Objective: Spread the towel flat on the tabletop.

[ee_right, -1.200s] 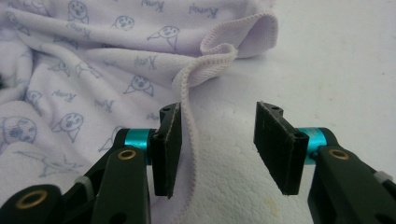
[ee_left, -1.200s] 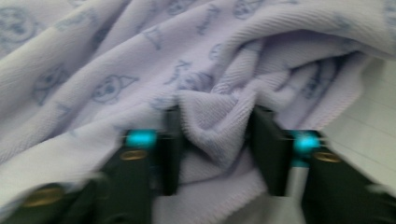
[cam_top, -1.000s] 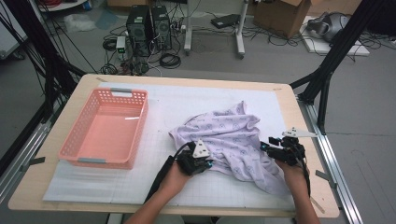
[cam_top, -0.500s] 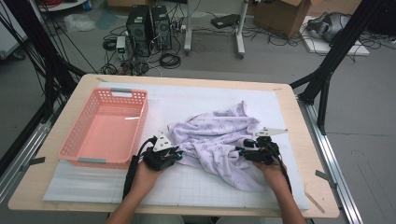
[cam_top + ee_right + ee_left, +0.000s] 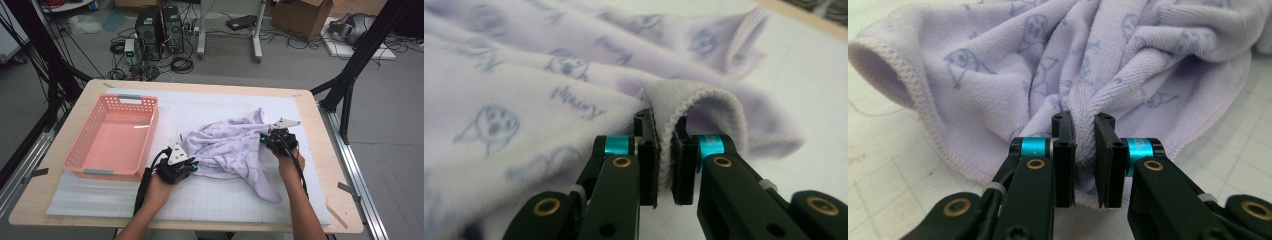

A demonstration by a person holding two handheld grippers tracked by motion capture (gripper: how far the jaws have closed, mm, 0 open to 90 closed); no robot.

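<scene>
While the left tool (image 5: pixel 1083 131) is clamped on a bunched fold of the lilac towel (image 5: pixel 232 150), the right tool (image 5: pixel 666 137) has just been closing and now pinches a hemmed edge of the same cloth, which curls over its jaws like a small loop. In the left gripper view the fabric is pressed between the two black jaws, near a stitched border that runs down to the counter (image 5: pixel 210 195). In the high view the left tool (image 5: pixel 186 167) sits at the near left corner of the towel, and the right tool (image 5: pixel 274 140) at its right side, with the cloth lying between them.

The towel itself is crumpled in the middle of the counter, on the white gridded mat (image 5: pixel 200 107), with one long tail pointing toward the person. It has small printed animal faces and some writing. The pink basket (image 5: pixel 80 152) stands to the left of it, just beside the left hand, and nothing lies in it.

I judge that the grasping step is done: both tools have their hold. What is left, it seems, is nearly everything else, namely to lift or spread the cloth, to flatten or fold it, and perhaps to put it in the basket. No neat fold is visible yet.
</scene>
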